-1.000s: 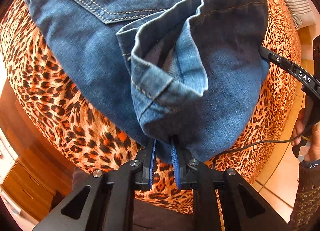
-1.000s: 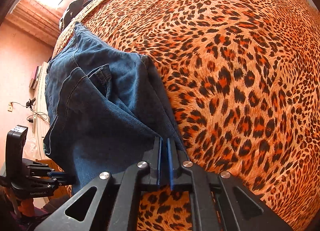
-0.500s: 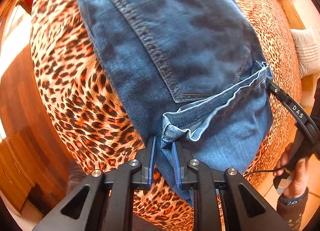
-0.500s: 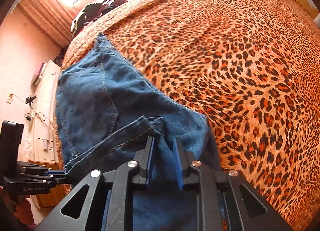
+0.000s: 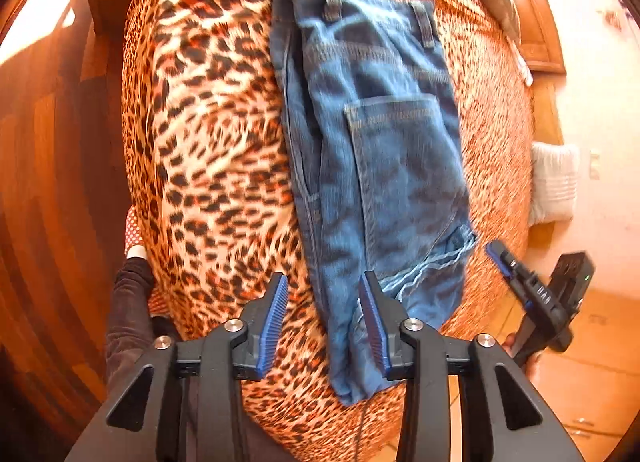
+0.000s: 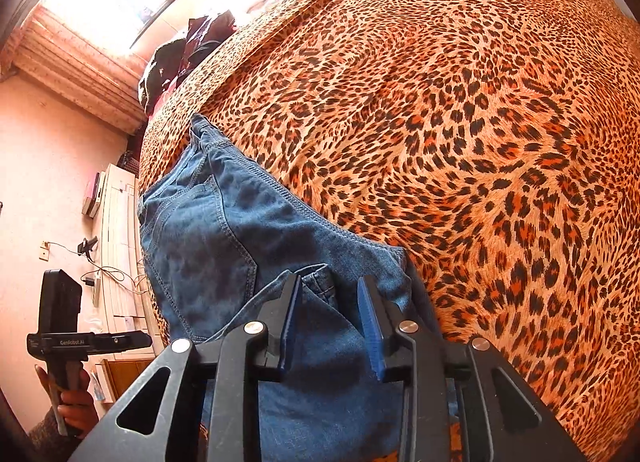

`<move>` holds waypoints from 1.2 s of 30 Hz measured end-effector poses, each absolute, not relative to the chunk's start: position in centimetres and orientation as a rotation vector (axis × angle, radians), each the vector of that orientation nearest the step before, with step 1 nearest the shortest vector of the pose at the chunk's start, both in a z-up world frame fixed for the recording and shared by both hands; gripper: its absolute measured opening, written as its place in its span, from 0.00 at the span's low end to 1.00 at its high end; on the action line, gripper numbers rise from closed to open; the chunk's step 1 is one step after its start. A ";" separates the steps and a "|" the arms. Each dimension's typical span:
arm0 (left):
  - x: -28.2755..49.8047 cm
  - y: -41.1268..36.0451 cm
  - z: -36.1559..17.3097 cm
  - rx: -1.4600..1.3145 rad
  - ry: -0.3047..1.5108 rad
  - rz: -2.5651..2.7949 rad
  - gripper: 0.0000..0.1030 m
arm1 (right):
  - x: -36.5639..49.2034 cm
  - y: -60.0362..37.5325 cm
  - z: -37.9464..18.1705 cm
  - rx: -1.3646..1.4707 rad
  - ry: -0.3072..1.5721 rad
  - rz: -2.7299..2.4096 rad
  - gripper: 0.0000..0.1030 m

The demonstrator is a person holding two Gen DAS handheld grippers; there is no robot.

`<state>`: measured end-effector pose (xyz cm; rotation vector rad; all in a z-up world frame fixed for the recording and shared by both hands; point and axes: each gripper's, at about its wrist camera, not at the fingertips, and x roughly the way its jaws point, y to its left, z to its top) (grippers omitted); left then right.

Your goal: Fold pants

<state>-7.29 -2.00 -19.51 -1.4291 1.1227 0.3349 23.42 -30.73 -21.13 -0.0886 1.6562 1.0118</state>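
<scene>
The left gripper had its jaws spread wide and gripped nothing; between them, low in the left wrist view, lay the near edge of the jeans. The right gripper likewise had its jaws parted and empty, poised over the denim at the bottom centre of its own view. In the left wrist view the right gripper appeared at the lower right, clear of the cloth and blurred.

The jeans lay folded on the leopard-print bed cover, back pocket uppermost, waistband toward the top of the frame. The leg hems rested across the lower right of the bundle, just below the pocket, rumpled and not square with the fold beneath.

Judgement: the fold appeared laid and released. Risks noted: the hems were uneven and could slide off the bundle if a further fold was taken without straightening them. The bundle's near end sat at the bed's edge in the lower frame; a jaw catching the cloth could drag it over.
</scene>
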 end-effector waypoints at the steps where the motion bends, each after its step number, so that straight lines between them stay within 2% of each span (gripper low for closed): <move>1: -7.6 -0.8 -19.7 -1.468 1.086 0.340 0.45 | 23.2 -29.8 -21.0 -0.085 1.662 1.020 0.30; 7: -6.9 3.6 -21.3 -1.559 1.005 0.360 0.47 | 22.7 -22.9 -20.1 -0.101 1.679 1.066 0.32; 9: -6.3 5.0 -21.5 -1.574 0.989 0.356 0.47 | 22.9 -20.3 -19.9 -0.113 1.675 1.077 0.44; 11: -5.8 6.7 -21.9 -1.590 0.976 0.342 0.47 | 23.1 -17.4 -20.1 -0.139 1.675 1.081 0.49; 16: -3.1 6.9 -25.7 -1.647 0.956 0.327 0.47 | 22.5 -10.0 -21.8 -0.228 1.697 1.097 0.49; 21: -2.5 8.9 -26.7 -1.640 0.955 0.353 0.47 | 21.1 -4.3 -23.2 -0.408 1.674 1.166 0.49; 32: 1.9 10.1 -28.2 -1.540 1.062 0.404 0.49 | 18.9 0.7 -26.9 -0.595 1.700 1.194 0.49; 33: 2.5 10.2 -28.0 -1.521 1.065 0.408 0.48 | 18.6 0.9 -27.0 -0.620 1.688 1.195 0.49; 34: 3.0 10.3 -27.5 -1.491 1.073 0.423 0.36 | 18.3 0.9 -27.0 -0.642 1.663 1.200 0.49; 35: 3.4 10.2 -27.3 -1.457 1.087 0.430 0.30 | 18.0 1.0 -26.8 -0.651 1.639 1.221 0.44; 36: 3.8 10.0 -27.2 -1.437 1.090 0.422 0.28 | 17.7 1.0 -26.4 -0.654 1.617 1.238 0.32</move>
